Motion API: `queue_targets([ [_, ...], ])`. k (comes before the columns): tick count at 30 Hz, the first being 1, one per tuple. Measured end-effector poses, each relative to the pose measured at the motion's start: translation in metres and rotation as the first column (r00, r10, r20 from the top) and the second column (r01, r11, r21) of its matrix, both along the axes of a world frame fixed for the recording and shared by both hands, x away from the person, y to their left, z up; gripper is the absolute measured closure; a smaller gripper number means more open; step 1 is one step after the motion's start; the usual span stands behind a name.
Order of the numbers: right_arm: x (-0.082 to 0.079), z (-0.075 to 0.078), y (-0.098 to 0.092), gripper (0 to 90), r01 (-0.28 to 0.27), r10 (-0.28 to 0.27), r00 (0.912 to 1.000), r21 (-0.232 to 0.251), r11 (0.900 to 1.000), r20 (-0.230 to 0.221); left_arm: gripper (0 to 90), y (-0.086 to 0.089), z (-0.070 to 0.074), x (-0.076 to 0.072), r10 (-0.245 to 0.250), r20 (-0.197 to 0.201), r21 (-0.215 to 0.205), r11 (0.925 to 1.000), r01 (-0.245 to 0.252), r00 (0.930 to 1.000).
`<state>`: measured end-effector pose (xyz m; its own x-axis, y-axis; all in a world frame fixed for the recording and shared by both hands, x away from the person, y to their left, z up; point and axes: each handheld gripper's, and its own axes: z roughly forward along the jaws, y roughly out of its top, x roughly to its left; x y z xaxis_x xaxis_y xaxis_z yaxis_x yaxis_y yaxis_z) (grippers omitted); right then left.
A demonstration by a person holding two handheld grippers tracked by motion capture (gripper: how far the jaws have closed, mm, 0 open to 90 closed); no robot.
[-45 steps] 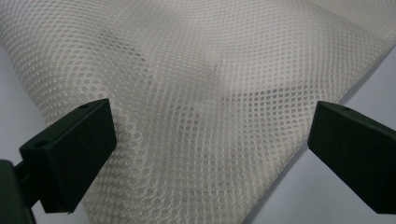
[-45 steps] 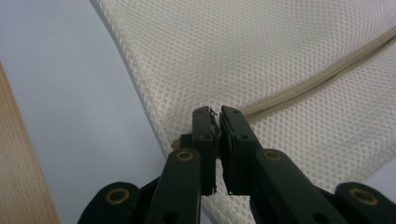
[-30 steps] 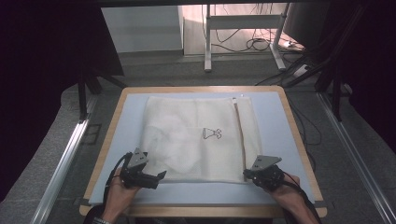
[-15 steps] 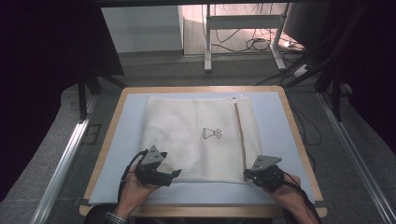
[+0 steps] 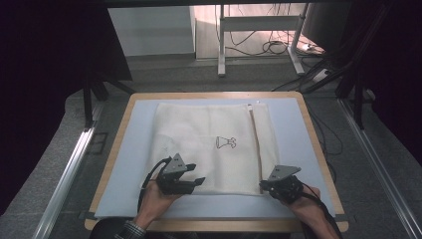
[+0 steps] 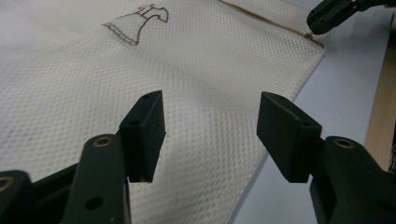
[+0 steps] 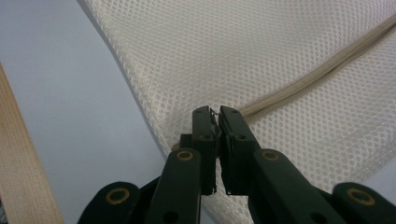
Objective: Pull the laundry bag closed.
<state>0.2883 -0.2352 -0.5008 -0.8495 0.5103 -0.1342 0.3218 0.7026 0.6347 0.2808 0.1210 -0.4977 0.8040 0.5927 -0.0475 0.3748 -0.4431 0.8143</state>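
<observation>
- We have the left gripper (image 5: 191, 180) over the near left part of the mesh bag (image 5: 209, 149); its fingers (image 6: 144, 126) have just been closing, still apart, gripping nothing.
- Bag lies flat mid-table (image 5: 293, 129).
- Our right gripper (image 5: 263, 185) is clamped on the zipper pull (image 7: 214, 111) at the bag's near right corner.

A pale blue mat (image 5: 124, 164) is covering a wood-edged table (image 5: 115, 154). Beyond the far edge, a white metal stand (image 5: 220, 37) and tangled cables (image 5: 268, 46) are sitting on the floor.
</observation>
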Motion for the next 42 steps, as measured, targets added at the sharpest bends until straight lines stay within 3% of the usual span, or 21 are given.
queue_targets([
  [9, 0.000, 0.000, -0.001, 85.1, 0.002, -0.002, 0.9999, 0.007, 1.000, -0.010, 50.3, -0.031, -0.006, 0.006, -0.080, -0.014, -0.006, 0.9968, 0.080, 0.9967],
  [17, 0.000, 0.000, -0.001, 85.1, -0.002, 0.002, 1.0000, 0.004, 1.000, -0.008, 60.2, -0.047, -0.009, 0.010, -0.122, -0.018, 0.004, 0.9925, 0.122, 0.9923],
  [24, 0.000, 0.000, -0.001, 84.6, 0.004, -0.004, 1.0000, 0.002, 1.000, -0.006, 71.9, -0.066, -0.011, 0.016, -0.173, -0.056, -0.014, 0.9848, 0.173, 0.9833],
  [34, 0.000, 0.000, 0.000, 85.2, 0.002, -0.002, 1.0000, 0.004, 1.000, -0.003, 85.4, -0.090, -0.012, 0.019, -0.236, -0.073, -0.032, 0.9717, 0.234, 0.9690],
  [42, 0.001, -0.001, -0.001, 84.7, 0.007, -0.007, 0.9999, 0.005, 1.000, -0.008, 89.3, -0.102, -0.014, 0.022, -0.267, -0.059, -0.021, 0.9636, 0.267, 0.9618],
])
